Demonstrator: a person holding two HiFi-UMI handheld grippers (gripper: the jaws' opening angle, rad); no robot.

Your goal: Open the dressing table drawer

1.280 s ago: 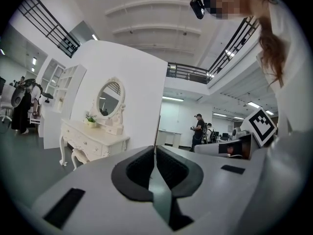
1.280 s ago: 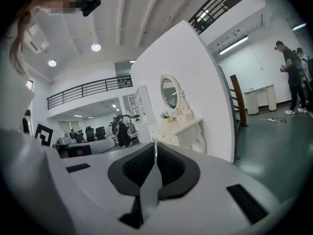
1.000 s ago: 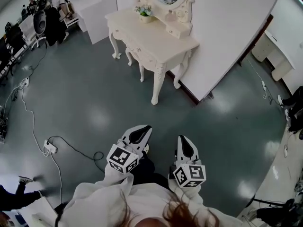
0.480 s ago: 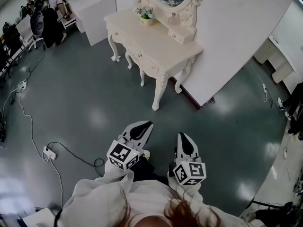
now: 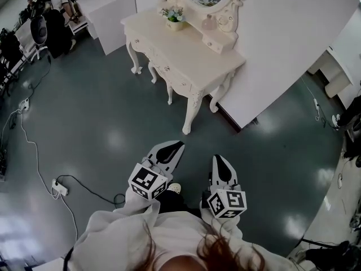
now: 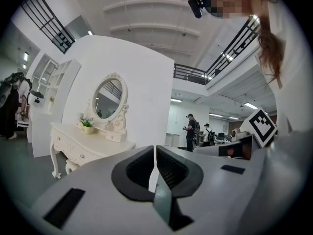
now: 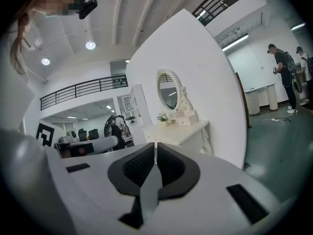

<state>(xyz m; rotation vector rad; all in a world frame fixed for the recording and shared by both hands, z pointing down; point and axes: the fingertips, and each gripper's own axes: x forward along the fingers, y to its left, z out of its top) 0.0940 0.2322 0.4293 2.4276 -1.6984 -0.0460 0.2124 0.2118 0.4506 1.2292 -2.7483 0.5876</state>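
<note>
Left gripper (image 5: 171, 149) jaws pressed together, nothing held, right gripper (image 5: 219, 165) jaws likewise closed and empty, both well apart from dressing table (image 5: 194, 48) ahead against white wall, drawer (image 5: 164, 68) seen shut, only square-patterned marker cube (image 5: 148, 180) faces legible.

The person wears a loose pale long-sleeved top (image 5: 115, 236). The left gripper (image 5: 178, 145) and right gripper (image 5: 218, 158) are grey-white, with black pads (image 6: 138, 170) and black-and-white marker cubes (image 5: 148, 181).

The left gripper (image 6: 155, 152), jaws seemingly touching, points toward the dressing table (image 6: 93, 142) beyond.
</note>
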